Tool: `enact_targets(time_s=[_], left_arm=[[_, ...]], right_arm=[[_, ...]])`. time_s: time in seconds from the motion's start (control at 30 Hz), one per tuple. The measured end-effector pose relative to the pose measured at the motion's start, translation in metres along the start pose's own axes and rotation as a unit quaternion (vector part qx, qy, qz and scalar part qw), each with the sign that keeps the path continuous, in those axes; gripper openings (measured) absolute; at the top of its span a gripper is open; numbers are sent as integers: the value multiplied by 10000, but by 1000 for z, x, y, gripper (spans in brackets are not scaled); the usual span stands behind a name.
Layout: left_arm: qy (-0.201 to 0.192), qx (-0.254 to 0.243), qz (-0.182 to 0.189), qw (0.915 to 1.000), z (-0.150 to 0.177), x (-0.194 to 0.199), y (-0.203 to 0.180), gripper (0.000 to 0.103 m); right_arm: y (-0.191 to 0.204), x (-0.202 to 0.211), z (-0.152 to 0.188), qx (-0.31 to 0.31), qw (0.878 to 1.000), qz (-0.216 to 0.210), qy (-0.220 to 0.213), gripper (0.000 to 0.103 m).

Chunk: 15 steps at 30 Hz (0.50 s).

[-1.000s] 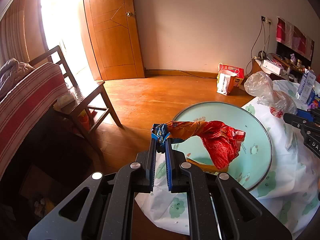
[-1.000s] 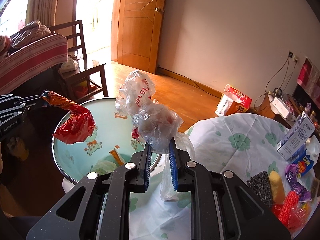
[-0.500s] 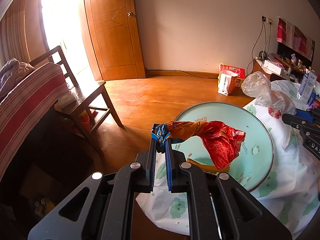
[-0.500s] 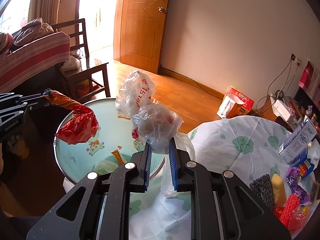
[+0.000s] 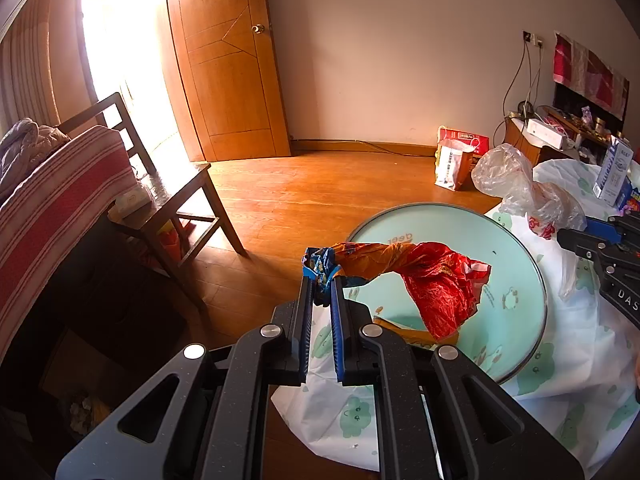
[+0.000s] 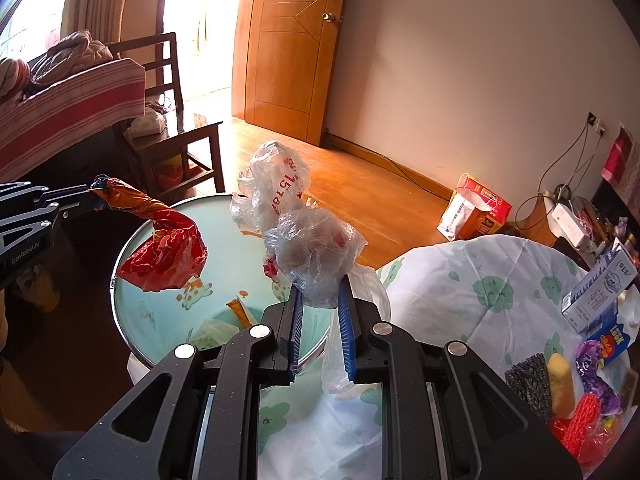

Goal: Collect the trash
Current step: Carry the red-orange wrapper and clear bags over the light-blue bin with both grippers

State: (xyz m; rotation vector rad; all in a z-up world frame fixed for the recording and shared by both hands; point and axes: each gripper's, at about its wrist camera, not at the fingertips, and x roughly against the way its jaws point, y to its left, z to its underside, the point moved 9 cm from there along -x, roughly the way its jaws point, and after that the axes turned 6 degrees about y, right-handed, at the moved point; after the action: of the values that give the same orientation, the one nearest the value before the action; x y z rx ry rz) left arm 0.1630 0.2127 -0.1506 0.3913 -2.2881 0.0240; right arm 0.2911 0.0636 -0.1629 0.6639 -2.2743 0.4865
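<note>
My left gripper (image 5: pixel 321 285) is shut on the twisted end of a red and orange wrapper (image 5: pixel 432 276), which hangs over a round pale-green basin (image 5: pixel 520 256). The wrapper also shows in the right wrist view (image 6: pixel 164 248), held by the left gripper (image 6: pixel 94 196) at the far left. My right gripper (image 6: pixel 319 294) is shut on a crumpled clear plastic bag (image 6: pixel 304 240) with red print, held above the basin's (image 6: pixel 132 320) near rim. The bag shows in the left wrist view (image 5: pixel 520 188) at the right. An orange scrap (image 6: pixel 240 312) lies inside the basin.
The table (image 6: pixel 460 280) has a white cloth with green prints. Cartons, a sponge and wrappers (image 6: pixel 576 364) lie at its right. A wooden chair (image 5: pixel 172 200) and a striped sofa (image 5: pixel 56 200) stand to the left. A red paper bag (image 5: pixel 456 156) sits on the floor by the wall.
The right gripper with the clear bag has drifted slightly toward the basin. The left gripper holds the red wrapper almost still.
</note>
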Motion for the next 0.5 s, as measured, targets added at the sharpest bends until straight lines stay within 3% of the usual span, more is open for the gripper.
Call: enact_targets(time_s=[0.5], left_arm=[[-13,3,30,10000,0,1,0,8]], right_arm=[[4,1,-2,86,10000,10,-15,18]])
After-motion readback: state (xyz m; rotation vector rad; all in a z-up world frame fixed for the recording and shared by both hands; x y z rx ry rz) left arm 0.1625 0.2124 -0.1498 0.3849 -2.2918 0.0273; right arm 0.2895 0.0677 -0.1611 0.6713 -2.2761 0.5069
